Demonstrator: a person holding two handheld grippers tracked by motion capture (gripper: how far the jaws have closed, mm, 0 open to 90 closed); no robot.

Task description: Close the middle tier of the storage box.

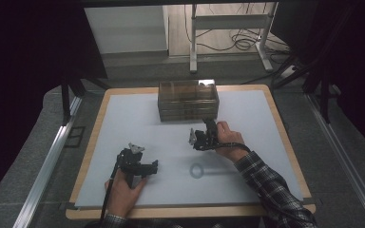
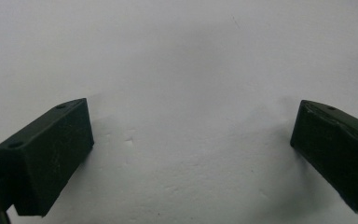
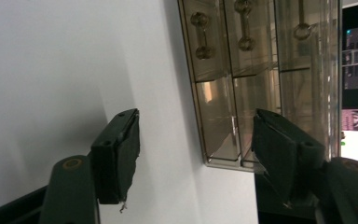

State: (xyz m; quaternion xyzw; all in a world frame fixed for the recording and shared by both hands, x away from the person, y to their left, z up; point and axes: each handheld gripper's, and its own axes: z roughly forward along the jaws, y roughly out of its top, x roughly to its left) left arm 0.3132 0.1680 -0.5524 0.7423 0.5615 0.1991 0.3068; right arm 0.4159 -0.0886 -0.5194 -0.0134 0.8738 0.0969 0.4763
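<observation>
A clear brownish drawer box (image 1: 188,99) stands at the back middle of the white mat (image 1: 123,118). My right gripper (image 1: 202,129) hovers just in front of it, turned on its side. In the right gripper view its jaws are open (image 3: 196,154) with nothing between them, and the box (image 3: 256,70) fills the upper right, its drawers bearing dumbbell-shaped handles (image 3: 201,35). My left gripper (image 1: 145,167) rests low near the front left of the mat. In the left gripper view its jaws stand wide open (image 2: 191,154) over bare mat.
A faint ring-shaped thing with a straight tail (image 1: 197,170) lies on the mat between the two hands; I cannot tell what it is. The wooden table edge (image 1: 190,211) frames the mat. A metal stand and cables (image 1: 237,38) lie on the floor beyond.
</observation>
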